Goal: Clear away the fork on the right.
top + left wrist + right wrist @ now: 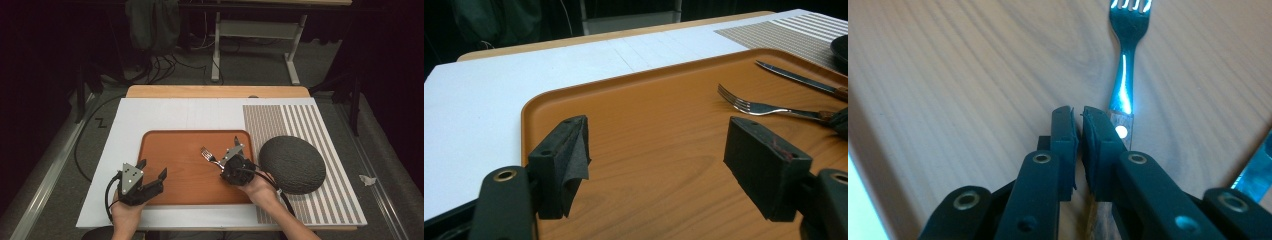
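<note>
On a wooden tray (165,185), the right claw (1079,117) has its jaws pinched nearly together over the handle of a fork (1124,75) (grip unclear), likely for lifting. The left claw (664,150) hovers wide and empty, waiting nearby.

- Fork (1124,65): in the right gripper view we are seeing its tine tips cut off by the top edge, and its handle passing out of sight beneath the right gripper (1079,120).
- Grip on the fork: we are finding the jaws nearly together, yet the fork lying beside and under them; whether the pads are pinching it, we cannot tell.
- Knife (804,82): in the left gripper view its handle is running off the right edge.
- Dark round object (840,47): we are catching only a sliver at the right edge there.
- Tray (165,145): its near corners are lying hidden under both grippers in the high view.
</note>
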{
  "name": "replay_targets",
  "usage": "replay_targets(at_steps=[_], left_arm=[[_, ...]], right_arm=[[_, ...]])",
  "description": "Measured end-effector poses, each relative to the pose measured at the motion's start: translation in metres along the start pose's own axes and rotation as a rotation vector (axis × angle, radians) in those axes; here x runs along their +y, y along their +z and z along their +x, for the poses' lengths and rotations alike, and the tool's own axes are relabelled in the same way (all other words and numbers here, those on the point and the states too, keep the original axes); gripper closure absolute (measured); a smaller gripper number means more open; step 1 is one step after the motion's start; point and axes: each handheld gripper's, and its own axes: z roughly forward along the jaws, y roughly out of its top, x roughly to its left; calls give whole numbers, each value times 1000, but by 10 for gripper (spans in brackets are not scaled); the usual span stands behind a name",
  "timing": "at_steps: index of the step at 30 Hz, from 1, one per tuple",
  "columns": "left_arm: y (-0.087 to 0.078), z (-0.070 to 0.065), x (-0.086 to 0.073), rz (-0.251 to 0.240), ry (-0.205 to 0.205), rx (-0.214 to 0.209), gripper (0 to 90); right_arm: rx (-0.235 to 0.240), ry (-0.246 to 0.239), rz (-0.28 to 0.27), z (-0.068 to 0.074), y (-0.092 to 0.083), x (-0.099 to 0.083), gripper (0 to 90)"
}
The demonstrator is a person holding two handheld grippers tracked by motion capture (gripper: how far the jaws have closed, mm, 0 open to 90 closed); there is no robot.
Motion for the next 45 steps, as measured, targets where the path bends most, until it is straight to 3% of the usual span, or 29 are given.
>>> replay_targets(at_steps=[36, 45], left_arm=[[0, 0, 0, 1, 0, -1, 265], [0, 0, 0, 1, 0, -1, 265]], right_arm=[[-41, 99, -18, -33, 2, -4, 856], [-45, 102, -16, -37, 2, -4, 855]])
